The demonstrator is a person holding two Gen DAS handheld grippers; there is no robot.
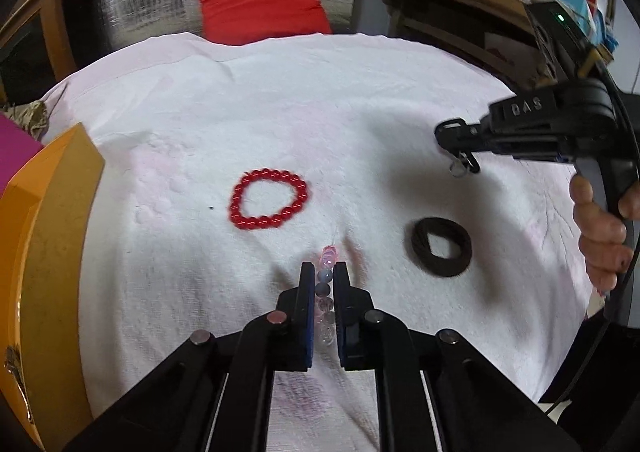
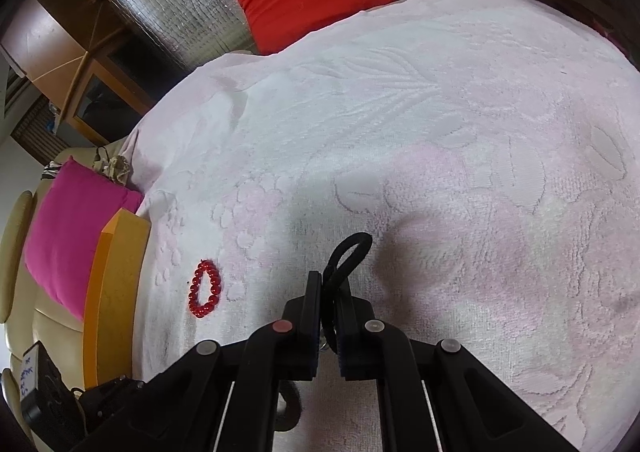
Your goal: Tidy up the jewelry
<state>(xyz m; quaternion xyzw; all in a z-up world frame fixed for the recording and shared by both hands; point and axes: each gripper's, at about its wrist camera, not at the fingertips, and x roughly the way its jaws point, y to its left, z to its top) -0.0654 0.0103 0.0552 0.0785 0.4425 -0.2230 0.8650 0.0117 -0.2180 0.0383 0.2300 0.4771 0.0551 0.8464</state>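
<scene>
Left tongs are clamped on a pink and grey bead bracelet, held just over the white towel. Right tongs are pinched on a black cord. The red bracelet and a black band lie on the towel, well apart. Orange box on the left.

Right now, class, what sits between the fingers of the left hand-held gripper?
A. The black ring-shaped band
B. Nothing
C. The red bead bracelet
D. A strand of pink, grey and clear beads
D: the left hand-held gripper is closed on the pale bead strand, while the red bead bracelet lies free on the white towel.
</scene>
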